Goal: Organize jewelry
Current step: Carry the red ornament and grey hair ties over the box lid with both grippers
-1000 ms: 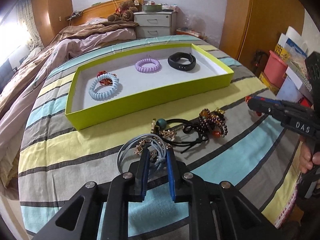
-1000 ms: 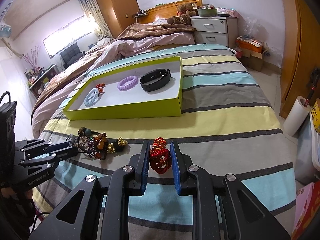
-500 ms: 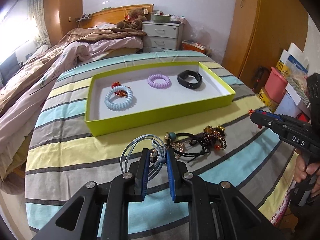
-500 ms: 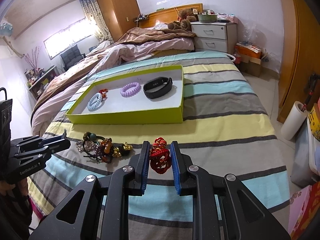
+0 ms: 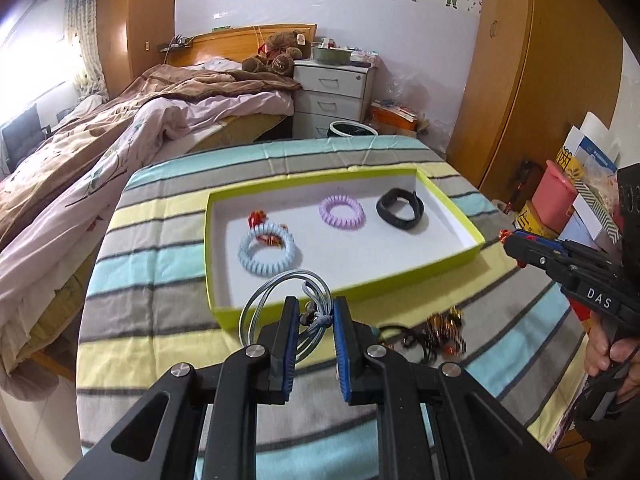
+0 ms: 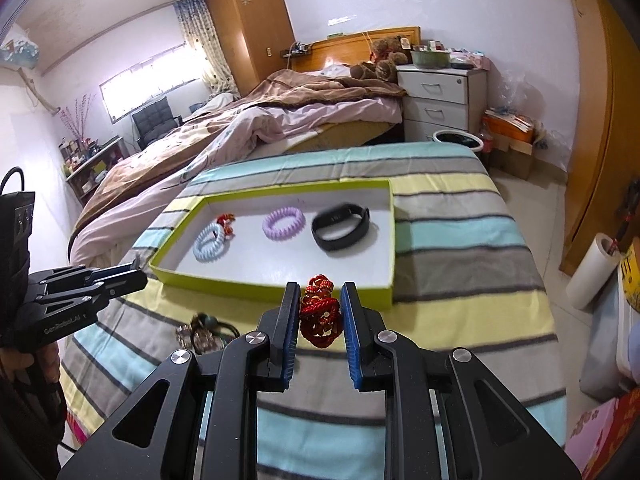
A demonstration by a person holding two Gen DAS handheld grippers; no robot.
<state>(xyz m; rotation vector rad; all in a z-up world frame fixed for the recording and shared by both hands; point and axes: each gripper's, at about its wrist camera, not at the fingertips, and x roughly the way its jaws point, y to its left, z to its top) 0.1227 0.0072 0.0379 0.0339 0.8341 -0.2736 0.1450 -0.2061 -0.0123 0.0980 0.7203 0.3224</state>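
My left gripper (image 5: 314,312) is shut on a pale blue cord bracelet (image 5: 272,294) and holds it above the near rim of the lime green tray (image 5: 452,258). My right gripper (image 6: 320,298) is shut on a red woven bracelet (image 6: 320,312), lifted above the striped bedspread in front of the tray (image 6: 276,290). Inside the tray lie a light blue coil band (image 5: 267,254), a small red piece (image 5: 256,218), a purple coil band (image 5: 341,213) and a black wristband (image 5: 400,213). A pile of beaded jewelry and black cords (image 5: 432,334) lies on the bedspread in front of the tray.
The striped bedspread (image 6: 452,248) covers the surface under the tray. A bed with a brown and pink quilt (image 5: 100,148) stands on the left, a white drawer unit (image 5: 332,96) behind. Boxes and a pink bin (image 5: 560,196) stand at the right.
Both grippers have risen with their bracelets and moved toward the tray. The blue cord bracelet has been lifted off the bedspread; the jewelry pile has dropped lower in both views.
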